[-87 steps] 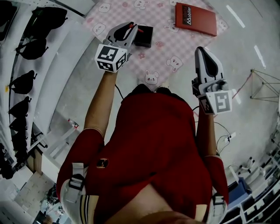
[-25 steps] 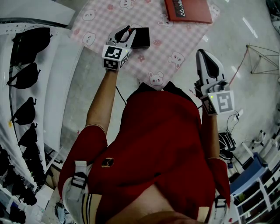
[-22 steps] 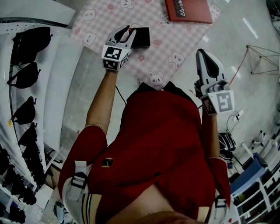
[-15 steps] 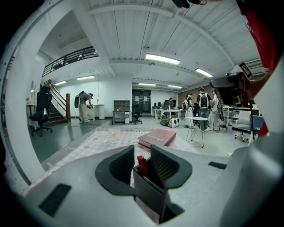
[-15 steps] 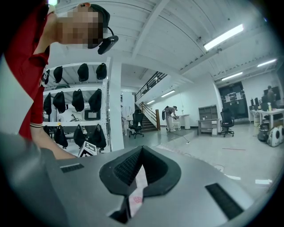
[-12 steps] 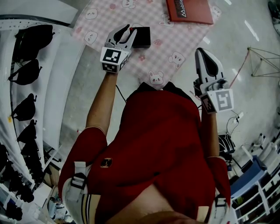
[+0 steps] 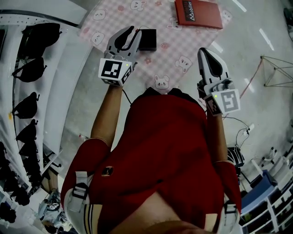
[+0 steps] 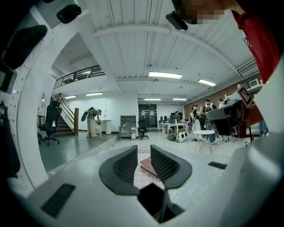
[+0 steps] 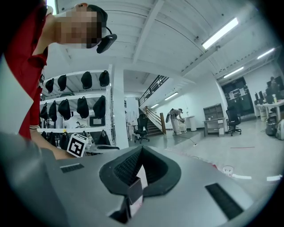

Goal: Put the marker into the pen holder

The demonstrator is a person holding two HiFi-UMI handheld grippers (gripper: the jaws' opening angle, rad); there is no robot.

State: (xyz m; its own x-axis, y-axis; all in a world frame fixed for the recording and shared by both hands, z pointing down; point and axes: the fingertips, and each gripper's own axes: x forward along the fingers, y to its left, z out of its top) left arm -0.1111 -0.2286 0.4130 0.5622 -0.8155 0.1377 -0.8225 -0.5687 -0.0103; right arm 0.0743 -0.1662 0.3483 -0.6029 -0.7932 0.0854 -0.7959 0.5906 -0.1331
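The black square pen holder (image 7: pixel 148 39) stands on a pink checkered cloth (image 7: pixel 176 43) spread on the floor. My left gripper (image 7: pixel 132 30) hangs above the holder's left side, and its jaws are open with a narrow gap and nothing between them. In the left gripper view the left gripper (image 8: pixel 143 148) looks down past its jaws at the holder's dark opening (image 8: pixel 151 200). No marker shows clearly in any view. My right gripper (image 7: pixel 204 50) is held off to the right, away from the holder; in the right gripper view the right gripper (image 9: pixel 141 150) is shut and empty.
A red book (image 7: pixel 198 13) lies at the cloth's far end, beyond the holder. White shelves with black bags (image 7: pixel 32 68) run along the left. A wire stand (image 7: pixel 274 75) is at the right, and people and desks fill the hall behind.
My left gripper has lifted up and back from the holder, and the red tip seen at its jaws earlier is gone. The right gripper has drifted slightly forward.
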